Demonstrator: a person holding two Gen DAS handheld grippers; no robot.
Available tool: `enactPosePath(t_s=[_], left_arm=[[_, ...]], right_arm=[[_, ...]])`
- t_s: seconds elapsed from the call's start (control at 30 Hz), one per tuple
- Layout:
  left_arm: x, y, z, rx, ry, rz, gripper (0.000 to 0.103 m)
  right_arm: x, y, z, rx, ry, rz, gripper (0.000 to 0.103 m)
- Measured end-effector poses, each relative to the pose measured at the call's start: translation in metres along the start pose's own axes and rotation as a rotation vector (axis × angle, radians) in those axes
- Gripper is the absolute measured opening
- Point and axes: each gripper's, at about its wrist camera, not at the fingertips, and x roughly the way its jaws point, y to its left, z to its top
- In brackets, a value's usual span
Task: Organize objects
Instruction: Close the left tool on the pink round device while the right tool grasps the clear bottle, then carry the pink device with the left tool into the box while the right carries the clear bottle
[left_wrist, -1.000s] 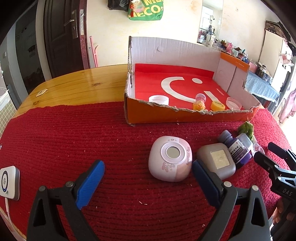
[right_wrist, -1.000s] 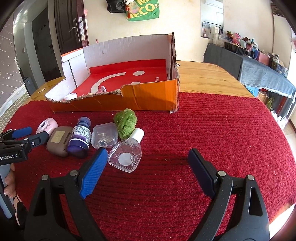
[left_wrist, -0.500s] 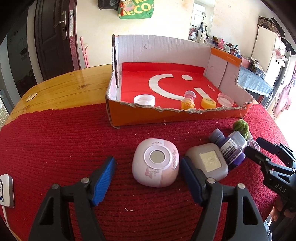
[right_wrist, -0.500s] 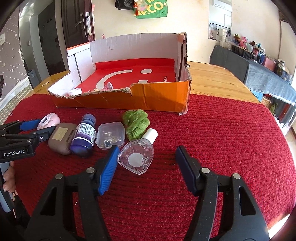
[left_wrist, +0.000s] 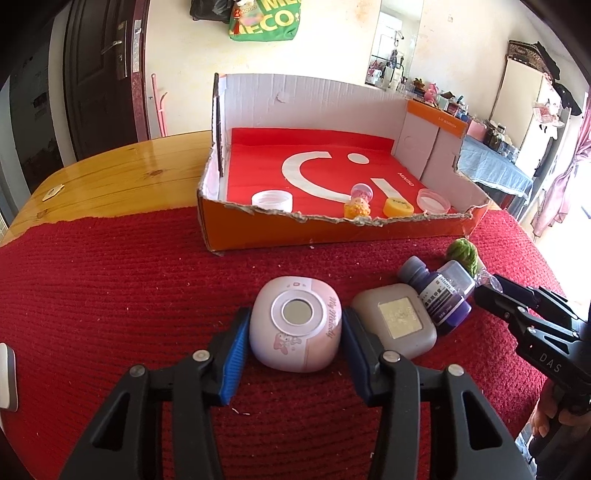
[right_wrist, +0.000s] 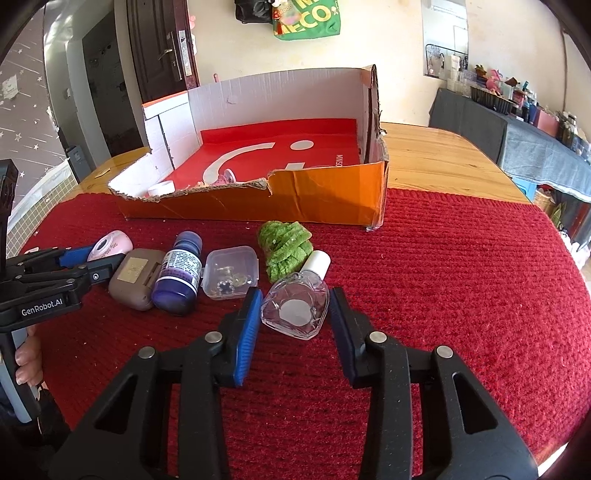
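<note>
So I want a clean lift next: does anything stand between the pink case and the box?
Nothing visible does. Bare red cloth lies between the pink case, held between the left gripper pads, and the box; only its low torn front wall must be cleared.

Two wrist fisheyes angled down, close over the red knitted cloth (left_wrist: 110, 295), both facing the torn orange cardboard box (left_wrist: 332, 229) (right_wrist: 295, 206)
</note>
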Motion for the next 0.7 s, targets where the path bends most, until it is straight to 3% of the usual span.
enactPosePath(t_s=[0.3,0.7], left_arm=[[-0.017,-0.005,0.003,0.005,-0.040,-0.023,0.050],[-0.025,-0.010,0.003,0.019,-0.052,-0.028,0.050]], right_arm=[[-0.022,-0.003,0.010,0.000,-0.063,0.017,0.035],[-0.026,0.000,0.010,-0.013,-0.069,0.037,0.035]])
